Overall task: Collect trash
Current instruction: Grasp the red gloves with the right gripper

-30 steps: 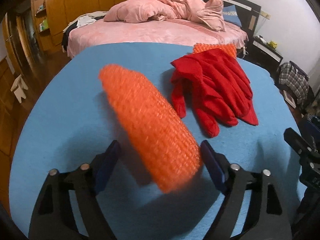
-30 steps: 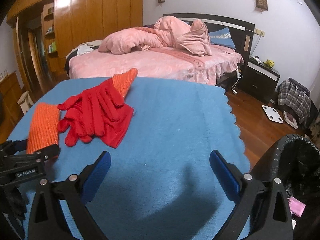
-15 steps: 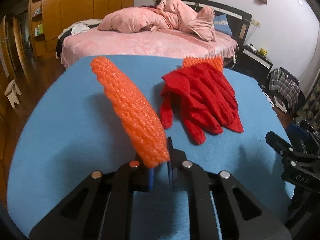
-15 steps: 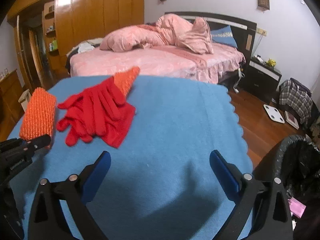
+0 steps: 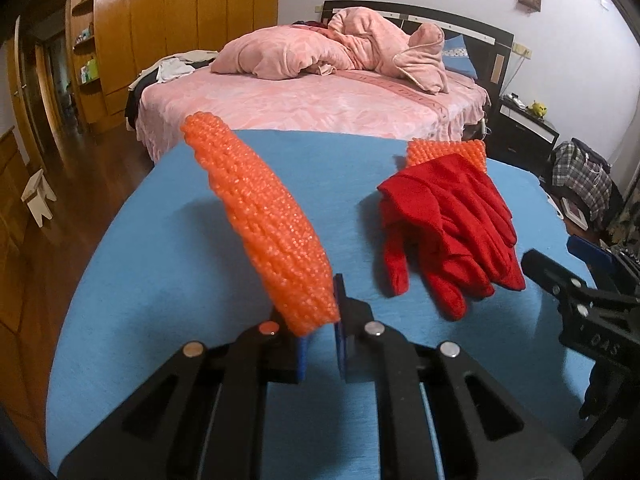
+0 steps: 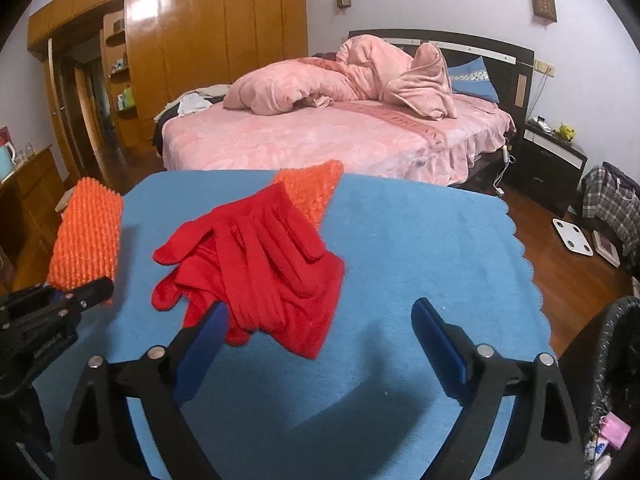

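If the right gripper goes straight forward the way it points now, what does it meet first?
Most likely the red gloves: the open right gripper points at them, low over the blue tablecloth. Its left finger already overlaps their near edge, though depth is unclear.

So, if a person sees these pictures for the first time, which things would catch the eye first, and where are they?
First, the orange foam net, lifted off the blue table cover and pinched at its near end by the left gripper, whose jaws are shut on it. Next, the red gloves heaped mid-table, just beyond the open right gripper. Behind stands the pink bed.
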A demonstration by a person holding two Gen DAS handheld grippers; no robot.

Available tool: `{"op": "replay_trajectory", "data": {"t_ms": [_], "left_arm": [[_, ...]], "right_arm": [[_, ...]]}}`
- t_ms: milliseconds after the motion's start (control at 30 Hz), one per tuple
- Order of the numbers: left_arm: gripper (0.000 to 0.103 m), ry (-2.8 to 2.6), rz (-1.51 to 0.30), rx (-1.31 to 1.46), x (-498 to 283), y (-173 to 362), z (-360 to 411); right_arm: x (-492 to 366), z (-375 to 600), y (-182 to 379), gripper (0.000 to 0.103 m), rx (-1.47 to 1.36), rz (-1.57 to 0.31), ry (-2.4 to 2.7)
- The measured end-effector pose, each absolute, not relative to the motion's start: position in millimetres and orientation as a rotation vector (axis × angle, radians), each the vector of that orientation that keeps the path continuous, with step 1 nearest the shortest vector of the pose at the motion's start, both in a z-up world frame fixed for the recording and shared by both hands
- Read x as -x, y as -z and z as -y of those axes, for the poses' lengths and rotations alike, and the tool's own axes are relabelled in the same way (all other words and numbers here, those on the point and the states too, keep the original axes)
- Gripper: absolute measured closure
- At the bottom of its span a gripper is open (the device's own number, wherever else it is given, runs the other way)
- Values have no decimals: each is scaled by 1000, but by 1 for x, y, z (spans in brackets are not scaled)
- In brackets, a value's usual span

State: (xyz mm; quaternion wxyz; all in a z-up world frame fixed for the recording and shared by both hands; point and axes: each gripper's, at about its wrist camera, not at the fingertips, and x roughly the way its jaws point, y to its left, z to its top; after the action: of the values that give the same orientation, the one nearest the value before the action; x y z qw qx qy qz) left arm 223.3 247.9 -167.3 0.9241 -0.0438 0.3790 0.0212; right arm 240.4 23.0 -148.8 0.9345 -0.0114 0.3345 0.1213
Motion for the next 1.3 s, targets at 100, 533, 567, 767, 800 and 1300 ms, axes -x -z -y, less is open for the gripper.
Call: {"op": "replay_trajectory", "data": {"t_ms": [100, 533, 567, 767, 800, 1300], "left_arm": [[93, -46, -776, 94, -224, 168, -252], [93, -38, -781, 121, -224, 172, -258], [93, -37, -783, 118, -224, 172, -257], [93, -28, -795, 110, -225, 174, -250], [93, -27, -797, 110, -225, 175, -250], [93, 51, -837, 106, -189, 177, -215]], "right_arm": [[-248, -29, 147, 18, 16, -691, -259], [-249, -19, 172, 32, 25, -836, -252], [-251, -20, 174, 36, 25, -847, -256], [-250, -27, 180, 68, 55, -853, -287], [-249, -29, 180, 81, 57, -851, -306], [-194, -2, 160, 97, 10, -802, -386]]}}
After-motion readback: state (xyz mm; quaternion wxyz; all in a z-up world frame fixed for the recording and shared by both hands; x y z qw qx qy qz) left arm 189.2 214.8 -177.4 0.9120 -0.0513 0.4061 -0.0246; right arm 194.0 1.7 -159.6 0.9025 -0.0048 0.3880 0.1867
